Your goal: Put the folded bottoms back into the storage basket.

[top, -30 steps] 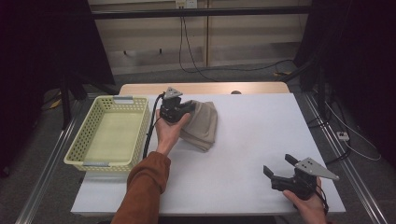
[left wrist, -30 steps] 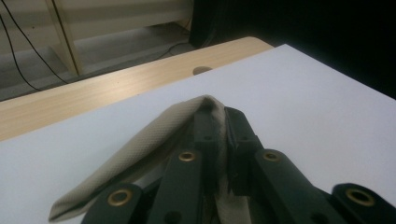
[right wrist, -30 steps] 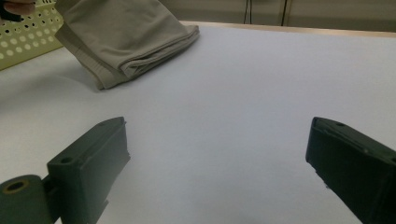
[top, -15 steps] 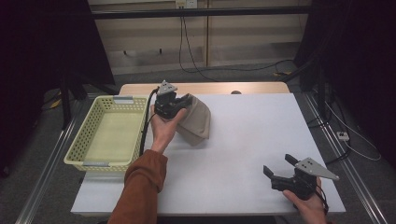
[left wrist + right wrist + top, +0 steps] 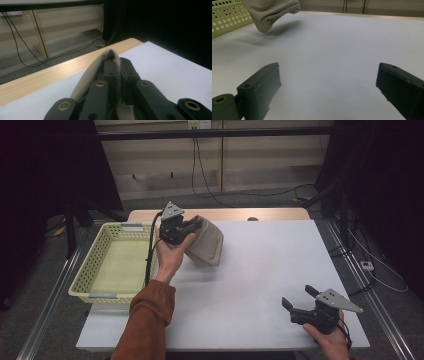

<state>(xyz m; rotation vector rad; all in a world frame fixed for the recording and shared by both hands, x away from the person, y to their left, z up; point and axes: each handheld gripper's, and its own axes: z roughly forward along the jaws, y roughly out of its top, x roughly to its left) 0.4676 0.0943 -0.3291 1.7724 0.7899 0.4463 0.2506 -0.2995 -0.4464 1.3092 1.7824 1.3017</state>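
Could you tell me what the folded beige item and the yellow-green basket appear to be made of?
The beige item, clamped in the left gripper, looks like soft fabric, matte, with a fine woven or knitted texture visible in the left gripper view; it folds and droops. The basket looks like moulded plastic, probably rigid: even pale yellow-green walls pierced by regular holes, with a slight sheen.
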